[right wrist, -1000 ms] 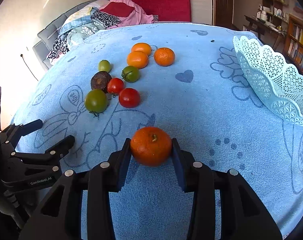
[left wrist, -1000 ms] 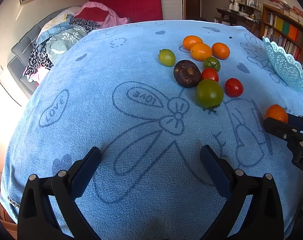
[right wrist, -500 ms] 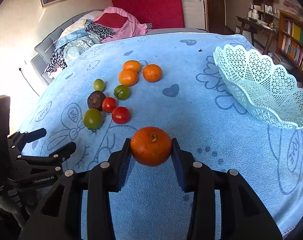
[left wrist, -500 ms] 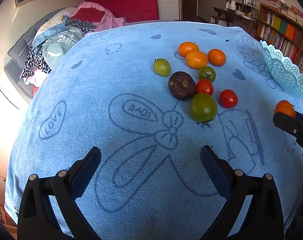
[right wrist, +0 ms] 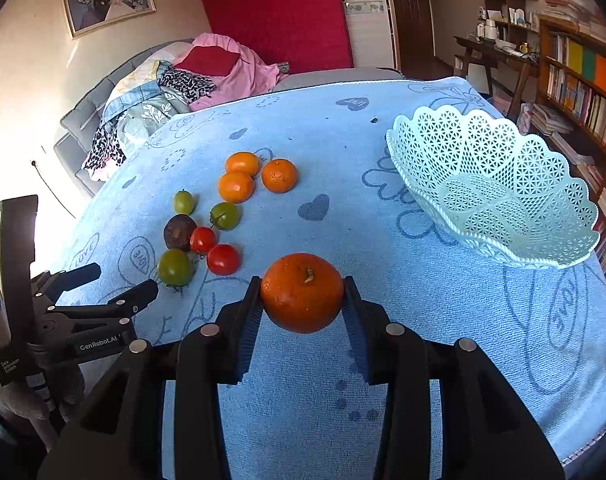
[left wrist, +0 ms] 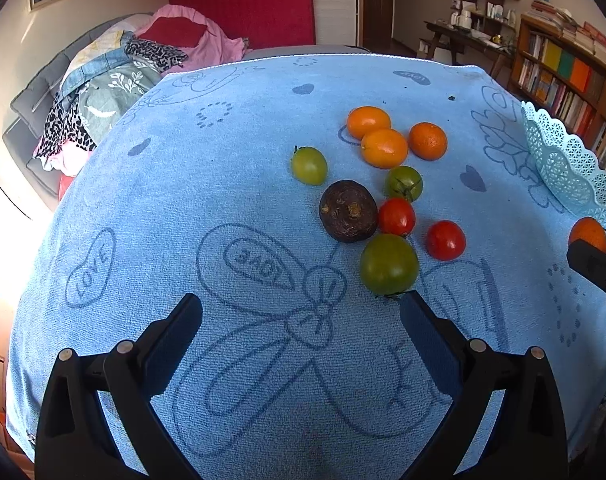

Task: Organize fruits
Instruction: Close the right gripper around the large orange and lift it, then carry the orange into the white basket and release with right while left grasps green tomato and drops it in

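One held fruit: orange [right wrist: 302,292], stem up, clamped between both pads of right gripper [right wrist: 303,300], lifted clear of blue towel [right wrist: 343,208]
Right gripper: closed on orange, pointing down toward towel, left of basket
Basket: pale lattice basket [right wrist: 499,216], empty, at towel's right side, well apart from fruit cluster
Three oranges on towel: grouped touching [left wrist: 385,148], at far end of cluster
Green tomatoes: large [left wrist: 389,264], small [left wrist: 403,183], pale [left wrist: 309,165]
Red tomatoes: two [left wrist: 397,217], [left wrist: 445,240], near large green one
Dark round fruit: [left wrist: 348,211], touching one red tomato
Left gripper: [left wrist: 301,320] jaws wide apart, nothing between, over towel print, just short of large green tomato
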The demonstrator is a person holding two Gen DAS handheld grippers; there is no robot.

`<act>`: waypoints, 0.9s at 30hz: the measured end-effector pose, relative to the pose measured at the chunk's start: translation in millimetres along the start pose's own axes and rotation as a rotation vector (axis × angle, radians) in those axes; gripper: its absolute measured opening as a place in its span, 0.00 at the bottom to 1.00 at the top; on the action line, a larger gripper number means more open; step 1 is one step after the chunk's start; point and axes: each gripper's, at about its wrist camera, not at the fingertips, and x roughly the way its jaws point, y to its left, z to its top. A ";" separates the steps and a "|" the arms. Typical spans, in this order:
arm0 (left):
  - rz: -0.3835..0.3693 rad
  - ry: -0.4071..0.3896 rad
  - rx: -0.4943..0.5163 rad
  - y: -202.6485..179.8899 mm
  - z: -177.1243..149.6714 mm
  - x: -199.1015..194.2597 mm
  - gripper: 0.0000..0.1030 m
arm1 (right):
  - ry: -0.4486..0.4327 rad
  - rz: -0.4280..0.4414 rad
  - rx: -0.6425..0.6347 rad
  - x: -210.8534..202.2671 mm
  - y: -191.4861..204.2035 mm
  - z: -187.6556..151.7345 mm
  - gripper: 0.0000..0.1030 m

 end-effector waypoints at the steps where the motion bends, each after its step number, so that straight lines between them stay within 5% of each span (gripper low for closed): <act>1: -0.005 -0.002 0.005 -3.0 1.8 1.3 0.95 | -0.001 -0.001 0.003 -0.1 -1.4 0.7 0.40; 9: -0.019 0.004 0.034 -21.5 16.5 20.5 0.93 | -0.014 -0.001 0.024 -2.9 -11.1 7.7 0.40; 21: -0.097 -0.012 0.060 -32.7 19.4 28.3 0.35 | -0.037 -0.005 0.072 -5.6 -32.6 18.8 0.40; 27: -0.119 -0.030 0.055 -30.5 20.8 19.6 0.34 | -0.084 -0.018 0.112 -16.3 -51.5 31.6 0.40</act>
